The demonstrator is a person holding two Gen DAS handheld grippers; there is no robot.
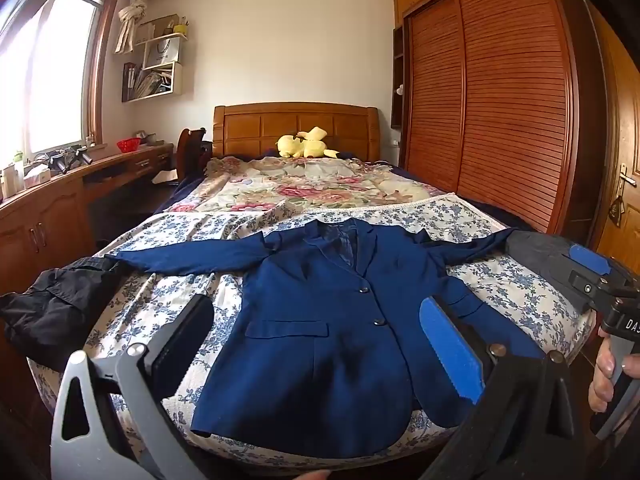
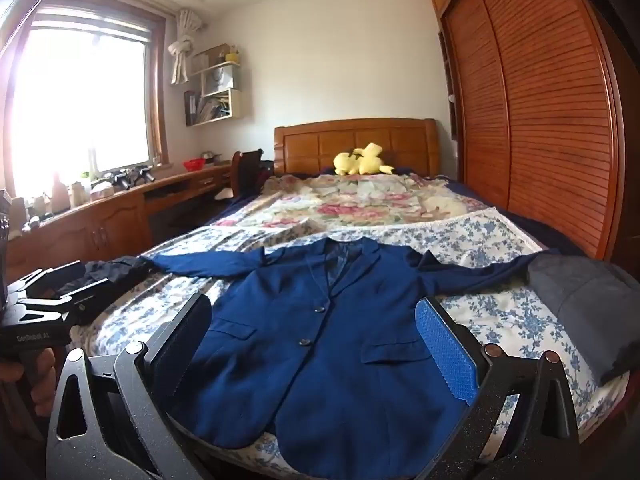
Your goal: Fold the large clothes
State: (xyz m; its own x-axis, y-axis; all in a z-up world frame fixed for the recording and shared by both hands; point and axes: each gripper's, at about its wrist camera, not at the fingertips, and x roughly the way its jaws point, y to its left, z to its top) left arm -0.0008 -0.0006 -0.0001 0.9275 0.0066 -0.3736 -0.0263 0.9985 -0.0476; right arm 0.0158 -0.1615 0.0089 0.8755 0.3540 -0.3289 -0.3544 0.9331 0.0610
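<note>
Your navy blazer (image 1: 320, 320) lies face up and buttoned on the blue-flowered sheet (image 1: 500, 280) at the foot of the bed, collar toward the wooden headboard (image 1: 296, 126) and hem toward you, so its long axis runs straight up the bed. Both sleeves stretch out sideways, roughly square to the body: one cuff reaches the black garment (image 1: 60, 304) bunched at the left edge of the mattress, the other ends at the folded dark grey cloth (image 2: 588, 312) on the right edge. Your left gripper (image 1: 320, 348) hangs over the hem with its jaws spread wide and nothing between the pads, tilted slightly downward. Your right gripper (image 2: 320, 344) sits just beside it in the same pose, jaws fully released and clear of the fabric, framing the two front buttons. A yellow plush toy (image 1: 306, 144) rests against the headboard, well beyond the blazer.
</note>
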